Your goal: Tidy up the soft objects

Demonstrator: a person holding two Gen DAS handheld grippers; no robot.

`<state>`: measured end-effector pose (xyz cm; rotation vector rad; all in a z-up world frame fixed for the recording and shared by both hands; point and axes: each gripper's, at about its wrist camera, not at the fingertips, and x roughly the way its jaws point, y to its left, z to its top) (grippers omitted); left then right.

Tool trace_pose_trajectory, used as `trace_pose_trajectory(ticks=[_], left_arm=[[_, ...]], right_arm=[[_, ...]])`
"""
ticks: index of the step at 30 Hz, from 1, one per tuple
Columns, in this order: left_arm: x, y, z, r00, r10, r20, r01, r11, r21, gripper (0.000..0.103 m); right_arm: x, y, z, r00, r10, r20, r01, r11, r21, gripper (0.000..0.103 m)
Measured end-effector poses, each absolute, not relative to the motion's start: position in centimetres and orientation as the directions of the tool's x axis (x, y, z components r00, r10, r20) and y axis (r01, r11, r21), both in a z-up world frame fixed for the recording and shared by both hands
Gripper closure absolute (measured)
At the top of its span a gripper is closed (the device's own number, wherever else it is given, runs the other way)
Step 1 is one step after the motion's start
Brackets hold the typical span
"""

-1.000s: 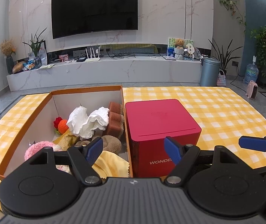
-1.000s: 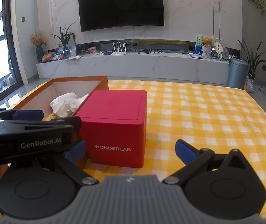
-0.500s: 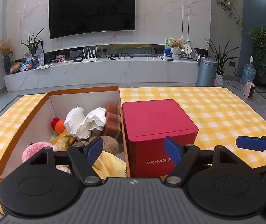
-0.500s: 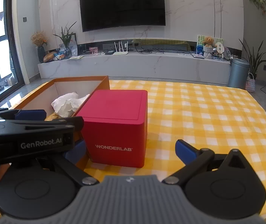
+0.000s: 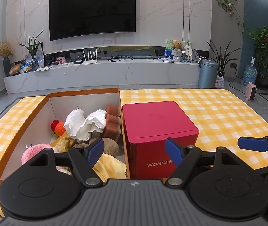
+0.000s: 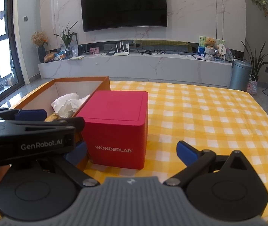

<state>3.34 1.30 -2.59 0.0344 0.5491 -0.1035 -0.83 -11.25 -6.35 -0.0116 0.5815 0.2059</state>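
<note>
An open orange cardboard box (image 5: 85,92) on the yellow checked cloth holds soft things: white crumpled cloth (image 5: 85,124), brown sponges (image 5: 113,120), an orange and red knitted toy (image 5: 58,128), a pink knitted ball (image 5: 32,150), a brown plush (image 5: 109,146) and a yellow cloth (image 5: 109,165). A closed red WONDERLAB box (image 5: 158,131) stands right of it, touching. My left gripper (image 5: 134,150) is open and empty, held before both boxes. My right gripper (image 6: 132,150) is open and empty in front of the red box (image 6: 118,124). The orange box (image 6: 77,81) shows in the right wrist view too.
The yellow checked cloth (image 5: 218,113) stretches to the right of the red box. The left gripper's body (image 6: 30,131) crosses the left of the right wrist view. A TV wall, a marble bench and a grey bin (image 5: 207,73) lie beyond the table.
Both grippers have drawn back and risen slightly, so the boxes sit a little lower and farther. Both stay open and empty.
</note>
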Motion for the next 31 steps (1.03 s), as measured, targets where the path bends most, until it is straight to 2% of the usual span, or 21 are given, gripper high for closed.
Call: trace_pose_trajectory(ticks=[31], left_arm=[[3.29,1.07,-2.62,0.848,-0.080,-0.525,0.106,0.994,0.019,0.015]], right_arm=[[-0.64,-11.49,-6.43,0.810,0.194,-0.553,-0.199,0.979,0.053,0.003]])
